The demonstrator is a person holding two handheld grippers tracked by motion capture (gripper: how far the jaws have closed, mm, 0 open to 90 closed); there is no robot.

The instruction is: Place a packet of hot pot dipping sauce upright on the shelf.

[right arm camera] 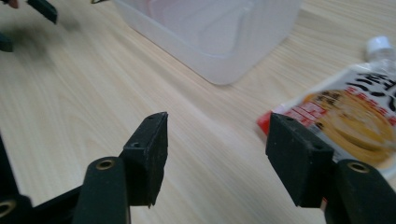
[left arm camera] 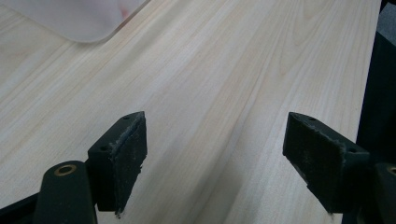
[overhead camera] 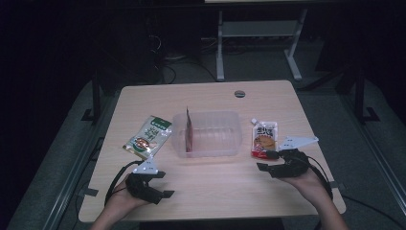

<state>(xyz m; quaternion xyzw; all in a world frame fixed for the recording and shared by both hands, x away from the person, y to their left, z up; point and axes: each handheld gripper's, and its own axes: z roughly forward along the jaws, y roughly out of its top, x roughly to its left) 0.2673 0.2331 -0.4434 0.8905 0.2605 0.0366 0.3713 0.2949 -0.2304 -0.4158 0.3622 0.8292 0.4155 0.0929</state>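
A clear plastic bin [overhead camera: 225, 139] stands mid-table with a reddish packet [overhead camera: 189, 130] upright against its left end. A green pouch [overhead camera: 148, 136] lies flat to the bin's left. To its right lies a red and orange spouted pouch [overhead camera: 265, 138]. My left gripper [overhead camera: 165, 184] rests open near the front edge, over bare wood [left arm camera: 217, 126]. My right gripper [overhead camera: 266, 160] is open just in front of the spouted pouch. In the right gripper view [right arm camera: 218, 123] nothing is between the jaws, and the pouch's [right arm camera: 350, 116] bottom corner lies just beyond the right jaw.
The bin's rounded corner [left arm camera: 79, 18] sits ahead of the left gripper, and its wall [right arm camera: 210, 32] ahead of the right one. The left gripper [right arm camera: 23, 25] appears far off in the right gripper view. A round cable hole [overhead camera: 239, 93] is near the table's back edge.
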